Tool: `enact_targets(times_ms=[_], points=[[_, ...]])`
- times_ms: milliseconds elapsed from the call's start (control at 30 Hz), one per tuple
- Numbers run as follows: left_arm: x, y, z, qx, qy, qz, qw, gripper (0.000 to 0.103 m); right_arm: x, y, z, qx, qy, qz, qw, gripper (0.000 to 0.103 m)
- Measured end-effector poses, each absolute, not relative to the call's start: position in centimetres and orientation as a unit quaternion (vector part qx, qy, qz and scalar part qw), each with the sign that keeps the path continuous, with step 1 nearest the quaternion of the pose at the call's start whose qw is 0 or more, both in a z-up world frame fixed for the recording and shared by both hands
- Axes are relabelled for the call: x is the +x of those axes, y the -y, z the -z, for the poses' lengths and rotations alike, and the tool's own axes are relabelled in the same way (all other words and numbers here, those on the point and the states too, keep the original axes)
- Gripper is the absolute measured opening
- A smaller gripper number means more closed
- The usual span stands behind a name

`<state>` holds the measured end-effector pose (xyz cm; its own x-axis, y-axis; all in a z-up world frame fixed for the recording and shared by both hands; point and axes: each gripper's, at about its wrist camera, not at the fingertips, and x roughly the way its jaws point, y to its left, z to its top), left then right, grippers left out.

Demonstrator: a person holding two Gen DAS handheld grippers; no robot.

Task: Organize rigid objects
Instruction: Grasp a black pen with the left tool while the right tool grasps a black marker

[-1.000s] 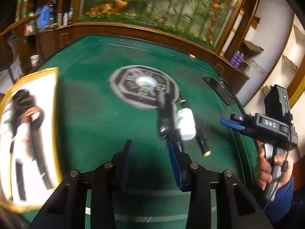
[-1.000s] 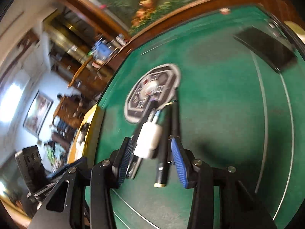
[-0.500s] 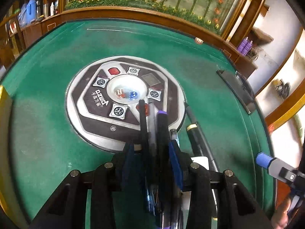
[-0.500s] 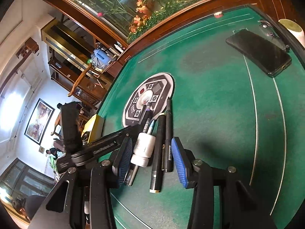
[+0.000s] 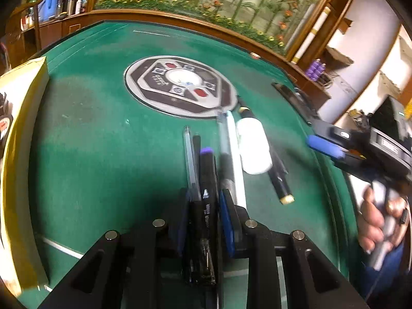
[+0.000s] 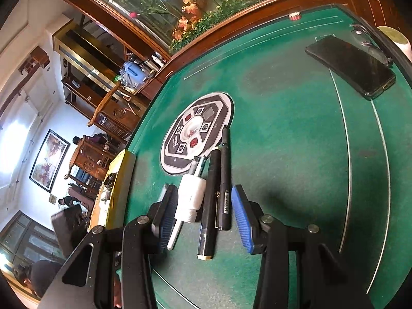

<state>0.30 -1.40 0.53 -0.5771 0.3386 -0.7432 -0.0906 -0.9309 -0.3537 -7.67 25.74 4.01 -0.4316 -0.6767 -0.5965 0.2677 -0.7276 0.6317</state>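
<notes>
Pens [image 5: 203,180] lie mid-felt, table rim [image 5: 180,25] well apart.

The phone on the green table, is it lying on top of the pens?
No, the phone lies alone near the table's far edge, well away from the pens bunched in front of the right gripper.

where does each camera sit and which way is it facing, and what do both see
Left wrist view: sits on the left tool, looking down across the green felt table; its blue pads have just been closing around a bundle of dark pens; a hand with the right tool shows at right.
Right wrist view: sits on the right tool, facing the same table, straddling the white plastic bottle.
Shared: the octagonal dice console, the bottle, a black phone.
</notes>
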Motion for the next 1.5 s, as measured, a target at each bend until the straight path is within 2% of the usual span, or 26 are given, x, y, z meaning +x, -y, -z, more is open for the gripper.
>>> enact_targets(times_ms=[67,433,633,833,933,1067,1167,1433,1500], points=[[1.2,1.4,-1.3,-0.433,0.142,-0.88,0.135,0.028,-7.6,-25.7,-4.0,0.447,0.227,0.815,0.289,0.042],[1.3,1.2,-0.9,-0.447,0.086,-0.887,0.084,0.028,-7.3,-25.5,-4.4,0.442,0.225,0.817,0.294,0.042],[1.0,1.8,-0.8,-0.444,0.073,-0.89,0.065,0.016,-7.1,-25.1,-4.4,0.445,0.22,0.814,0.301,0.042],[0.1,0.4,-1.1,-0.454,0.021,-0.888,0.067,0.017,-7.0,-24.6,-4.3,0.447,0.213,0.814,0.303,0.042],[-1.1,1.0,-0.5,-0.462,0.024,-0.885,0.052,0.02,-7.0,-24.6,-4.3,0.447,0.213,0.816,0.3,0.042],[-0.2,1.0,-0.3,-0.463,0.028,-0.883,0.065,0.018,-7.0,-24.8,-4.3,0.444,0.213,0.819,0.294,0.042],[0.2,0.9,-0.1,-0.459,0.014,-0.887,0.056,0.009,-6.9,-24.7,-4.2,0.445,0.211,0.819,0.295,0.042],[1.8,1.9,-0.8,-0.442,0.065,-0.893,0.06,0.008,-7.5,-24.0,-3.8,0.444,0.157,0.841,0.267,0.041],[2.0,2.1,-1.0,-0.442,0.073,-0.892,0.061,0.008,-8.1,-23.2,-3.4,0.453,0.119,0.846,0.254,0.027]])
